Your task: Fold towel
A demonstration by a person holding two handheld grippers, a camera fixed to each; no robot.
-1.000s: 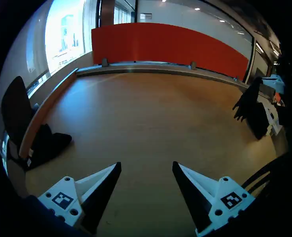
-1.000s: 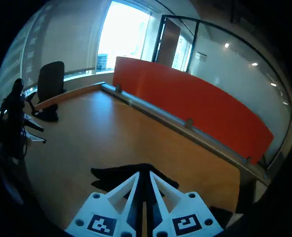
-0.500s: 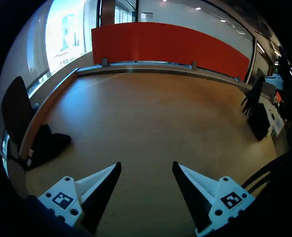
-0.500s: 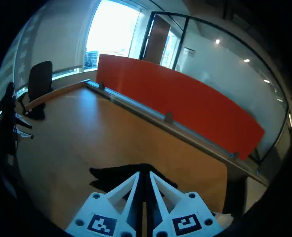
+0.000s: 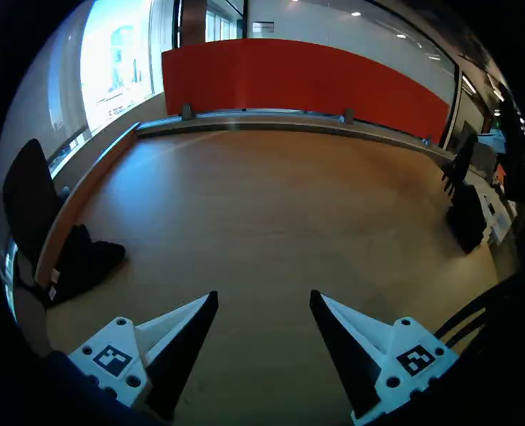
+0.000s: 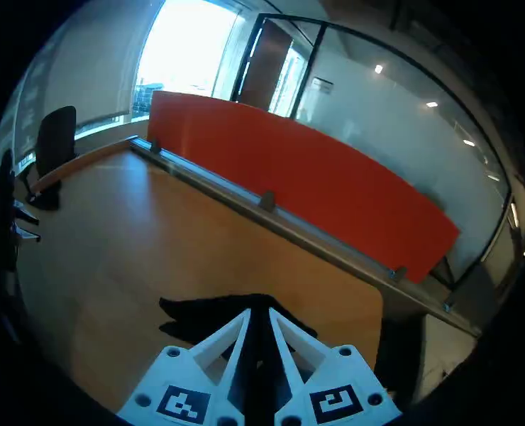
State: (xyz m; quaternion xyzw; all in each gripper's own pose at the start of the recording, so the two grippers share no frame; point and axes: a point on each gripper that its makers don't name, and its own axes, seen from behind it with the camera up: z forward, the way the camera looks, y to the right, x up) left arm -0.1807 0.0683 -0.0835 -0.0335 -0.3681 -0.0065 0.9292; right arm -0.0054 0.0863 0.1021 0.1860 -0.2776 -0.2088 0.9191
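One towel (image 6: 199, 316), black and limp, is pinched at the tips of the right gripper (image 6: 260, 312), whose two fingers (image 6: 227, 348) are closed on it with just a dark slit between them. A ragged edge of the cloth spreads to the left of the tips above the one wooden tabletop (image 6: 142, 234). Its lower part is hidden behind the fingers, and I cannot tell whether it touches the wood. The left gripper (image 5: 262, 295) holds its two fingers (image 5: 184, 326) wide apart over bare wood, gripping nothing. One orange partition (image 6: 319, 177) runs along the far edge. One black chair (image 6: 53, 135) stands at the corner, with a dark bundle (image 5: 85, 259) beside it, too dim to identify.
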